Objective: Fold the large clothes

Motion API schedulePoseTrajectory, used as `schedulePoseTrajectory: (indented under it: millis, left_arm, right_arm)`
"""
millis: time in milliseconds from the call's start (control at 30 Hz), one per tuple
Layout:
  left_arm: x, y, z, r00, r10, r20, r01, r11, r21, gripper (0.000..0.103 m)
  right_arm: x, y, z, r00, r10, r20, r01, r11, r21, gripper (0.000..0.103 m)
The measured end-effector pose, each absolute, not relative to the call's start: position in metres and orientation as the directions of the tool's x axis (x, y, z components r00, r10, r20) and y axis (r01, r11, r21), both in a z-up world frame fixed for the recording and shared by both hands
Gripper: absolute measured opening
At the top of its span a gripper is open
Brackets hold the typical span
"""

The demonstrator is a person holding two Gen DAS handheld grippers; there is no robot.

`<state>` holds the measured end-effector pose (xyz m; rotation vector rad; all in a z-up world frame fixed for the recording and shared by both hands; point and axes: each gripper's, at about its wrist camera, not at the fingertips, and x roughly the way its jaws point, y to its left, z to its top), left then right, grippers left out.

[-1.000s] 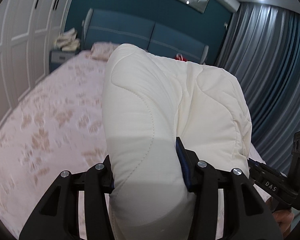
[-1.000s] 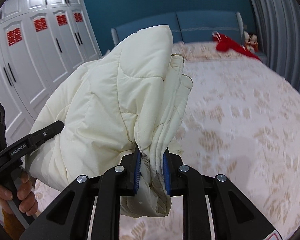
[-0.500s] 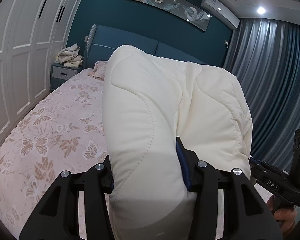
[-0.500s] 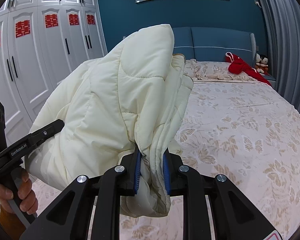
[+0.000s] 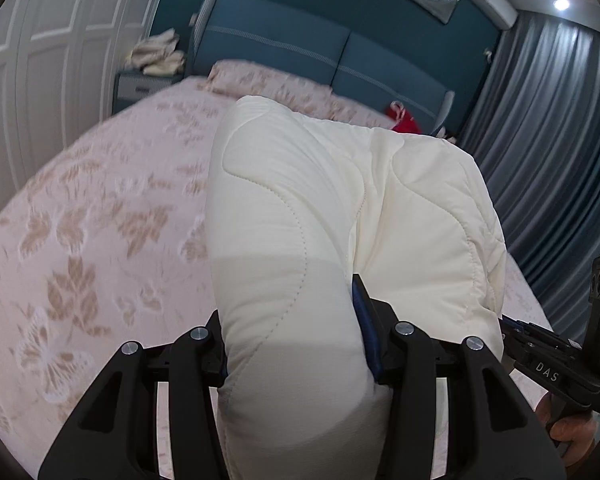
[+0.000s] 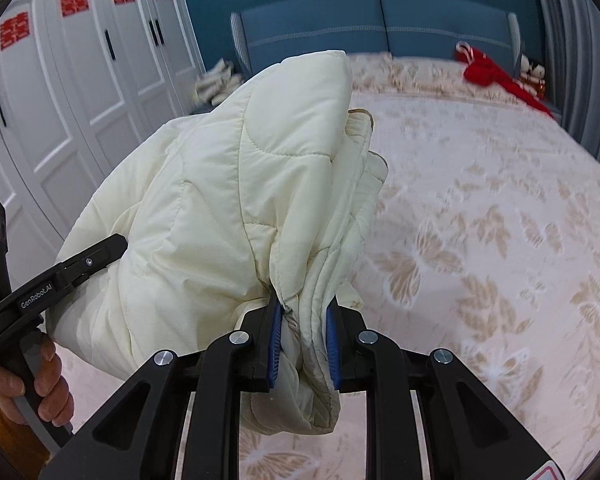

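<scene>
Left gripper: my left gripper (image 5: 296, 340) is clamped on a thick roll of the cream quilted jacket (image 5: 340, 216), the padding bulging up between its fingers and filling the space ahead of it.
Left finger pad: a blue pad (image 5: 362, 320) presses into the fabric on the right side of that roll; the pad on the other side is hidden by the padding.
Right gripper: my right gripper (image 6: 302, 344) is pinched on a stack of the jacket's layered edges, both blue pads (image 6: 274, 344) flat against the fabric.
Jacket: in the right wrist view the jacket (image 6: 228, 216) rises in front of the gripper and drapes off to its left, toward my other gripper; a small loose fold hangs below the fingers.
Jacket position: it is lifted between both grippers, over the bed; I cannot tell whether any part of it touches the cover.
Other tool, left view: the right gripper's black body (image 5: 556, 364) shows low to the right of my left one, with my hand (image 5: 568, 436) under it.
Other tool, right view: the left gripper's black arm (image 6: 52, 284) reaches in from the left and touches the jacket, my hand (image 6: 28, 392) around its handle.
Bed: the pink butterfly-print bedspread (image 6: 480, 208) spreads ahead of and below both grippers.
Far end: a blue headboard (image 6: 380, 24) stands beyond the jacket, with a red cloth (image 6: 496, 76) ahead to the right.
Left side: white wardrobe doors (image 6: 80, 80) run along the left.
Right side: grey curtains (image 5: 560, 140) hang to the right.
</scene>
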<state>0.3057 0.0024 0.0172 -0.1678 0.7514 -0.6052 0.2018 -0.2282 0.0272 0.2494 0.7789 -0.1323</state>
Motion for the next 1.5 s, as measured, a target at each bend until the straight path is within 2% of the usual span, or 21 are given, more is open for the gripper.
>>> schedulePoseTrajectory:
  millis: [433, 733, 900, 1000, 1133, 1267, 1367, 1500]
  left_arm:
    - [0.316, 0.009, -0.071, 0.498, -0.525, -0.690, 0.393, 0.846, -0.360, 0.046]
    - [0.293, -0.001, -0.049, 0.517, -0.607, -0.604, 0.465, 0.791, -0.397, 0.046]
    - [0.292, -0.019, -0.073, 0.473, -0.595, -0.649, 0.459, 0.796, -0.395, 0.047]
    - [0.290, -0.016, -0.085, 0.481, -0.587, -0.651, 0.441, 0.804, -0.398, 0.050]
    - [0.293, -0.013, -0.095, 0.480, -0.569, -0.668, 0.416, 0.818, -0.398, 0.054]
    - [0.294, -0.014, -0.095, 0.486, -0.529, -0.696, 0.381, 0.845, -0.376, 0.063]
    - [0.291, -0.009, -0.078, 0.489, -0.498, -0.716, 0.341, 0.865, -0.369, 0.066]
    - [0.287, 0.007, -0.039, 0.576, -0.445, -0.686, 0.290, 0.895, -0.338, 0.074]
  right_arm:
    - [0.218, -0.218, -0.063, 0.593, 0.001, -0.805, 0.234, 0.957, 0.173, 0.019]
    - [0.180, -0.224, -0.030, 0.657, -0.055, -0.752, 0.264, 0.951, 0.161, 0.019]
    - [0.176, -0.244, -0.055, 0.602, -0.049, -0.797, 0.313, 0.933, 0.178, 0.019]
    - [0.177, -0.248, -0.069, 0.587, -0.024, -0.809, 0.319, 0.926, 0.204, 0.019]
    - [0.188, -0.245, -0.084, 0.559, -0.042, -0.828, 0.317, 0.934, 0.167, 0.021]
    - [0.189, -0.251, -0.090, 0.551, -0.036, -0.834, 0.337, 0.924, 0.183, 0.032]
    - [0.179, -0.266, -0.073, 0.564, 0.014, -0.826, 0.368, 0.891, 0.266, 0.036]
    - [0.156, -0.281, -0.025, 0.663, -0.003, -0.749, 0.385, 0.859, 0.338, 0.038]
